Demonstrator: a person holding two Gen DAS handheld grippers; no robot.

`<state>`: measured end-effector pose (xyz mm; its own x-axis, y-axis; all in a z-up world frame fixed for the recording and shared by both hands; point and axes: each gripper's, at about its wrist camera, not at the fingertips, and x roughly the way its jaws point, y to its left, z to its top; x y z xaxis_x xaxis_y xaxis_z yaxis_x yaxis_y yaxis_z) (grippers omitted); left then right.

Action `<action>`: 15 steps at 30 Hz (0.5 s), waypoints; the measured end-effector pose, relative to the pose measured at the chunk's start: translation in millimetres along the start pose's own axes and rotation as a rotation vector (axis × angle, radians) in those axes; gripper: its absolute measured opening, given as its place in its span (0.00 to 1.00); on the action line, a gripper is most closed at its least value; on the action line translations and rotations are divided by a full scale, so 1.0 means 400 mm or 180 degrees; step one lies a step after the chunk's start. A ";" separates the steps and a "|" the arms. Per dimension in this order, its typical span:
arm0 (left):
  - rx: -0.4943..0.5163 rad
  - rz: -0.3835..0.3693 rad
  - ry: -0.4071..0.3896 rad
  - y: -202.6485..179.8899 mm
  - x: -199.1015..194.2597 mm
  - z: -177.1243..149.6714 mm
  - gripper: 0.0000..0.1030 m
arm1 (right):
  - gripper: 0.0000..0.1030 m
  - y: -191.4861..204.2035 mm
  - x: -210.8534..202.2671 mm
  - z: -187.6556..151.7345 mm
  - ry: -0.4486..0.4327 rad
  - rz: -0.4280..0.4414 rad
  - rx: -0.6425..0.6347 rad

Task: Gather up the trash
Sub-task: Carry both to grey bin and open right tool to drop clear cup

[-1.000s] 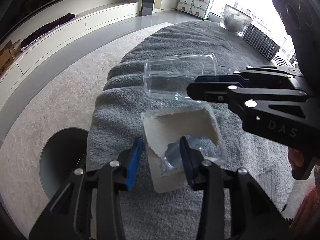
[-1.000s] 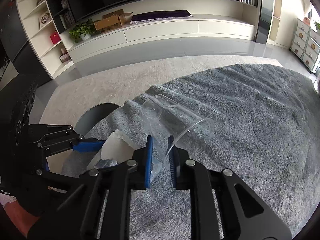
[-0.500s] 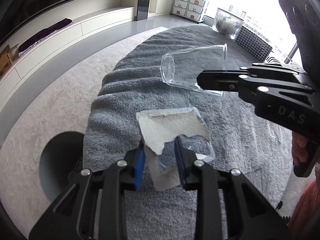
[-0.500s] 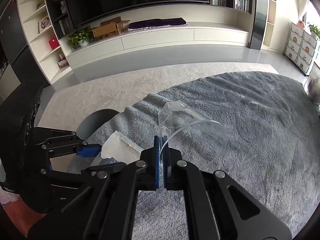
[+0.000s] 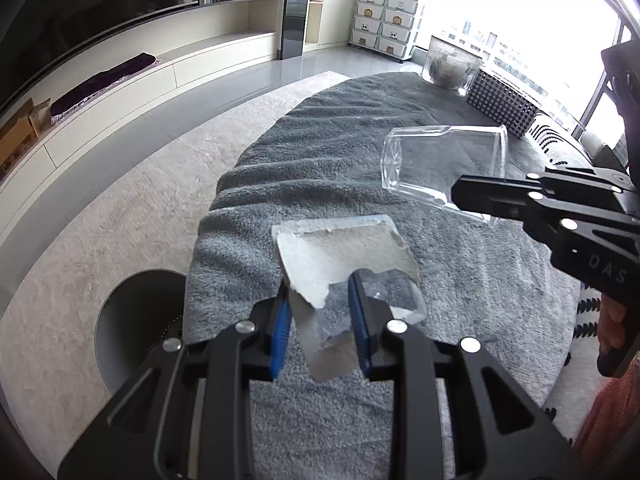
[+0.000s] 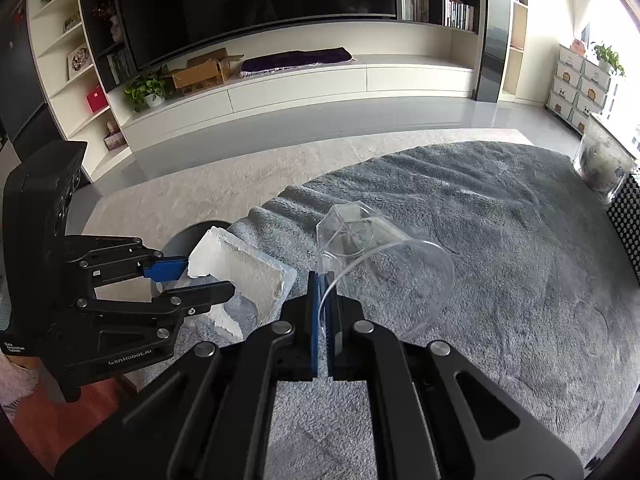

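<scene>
A torn white foam tray (image 5: 340, 252) with clear film hanging from it is held above the grey blanket (image 5: 340, 152); my left gripper (image 5: 320, 292) is shut on its near edge. A clear plastic cup (image 5: 440, 164) lies on its side in the air to the right, its rim pinched in my right gripper (image 5: 460, 192). In the right wrist view the right gripper (image 6: 323, 280) is shut on the cup (image 6: 380, 240) rim. There the left gripper (image 6: 200, 280) holds the foam tray (image 6: 240, 272) at the left.
A round dark bin (image 5: 136, 320) stands on the cream carpet by the blanket's near-left edge. At the far end of the blanket are a glass container (image 5: 448, 66) and a black dotted box (image 5: 500, 104). A person's hand (image 5: 610, 320) holds the right gripper.
The right gripper's jaws closed on the cup's rim and lifted it off the blanket. The left gripper rose with the foam tray in it.
</scene>
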<state>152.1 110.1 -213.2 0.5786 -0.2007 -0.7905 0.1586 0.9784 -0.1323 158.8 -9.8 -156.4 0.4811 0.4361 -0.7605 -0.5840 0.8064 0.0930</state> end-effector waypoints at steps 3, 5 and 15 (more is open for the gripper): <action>-0.0023 0.0009 -0.0026 -0.005 -0.027 -0.004 0.27 | 0.02 0.006 -0.033 -0.009 -0.0033 -0.0018 0.0017; -0.0037 0.0025 -0.0046 -0.008 -0.048 -0.009 0.27 | 0.02 0.012 -0.057 -0.014 -0.0054 -0.0028 0.0025; -0.0083 0.0073 -0.0162 -0.013 -0.164 -0.047 0.27 | 0.02 0.085 -0.167 -0.053 -0.0139 -0.0056 -0.0012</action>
<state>98.4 118.9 -172.0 0.6220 -0.1798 -0.7621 0.1244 0.9836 -0.1305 93.1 -19.9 -116.1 0.5195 0.4389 -0.7331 -0.5775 0.8127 0.0773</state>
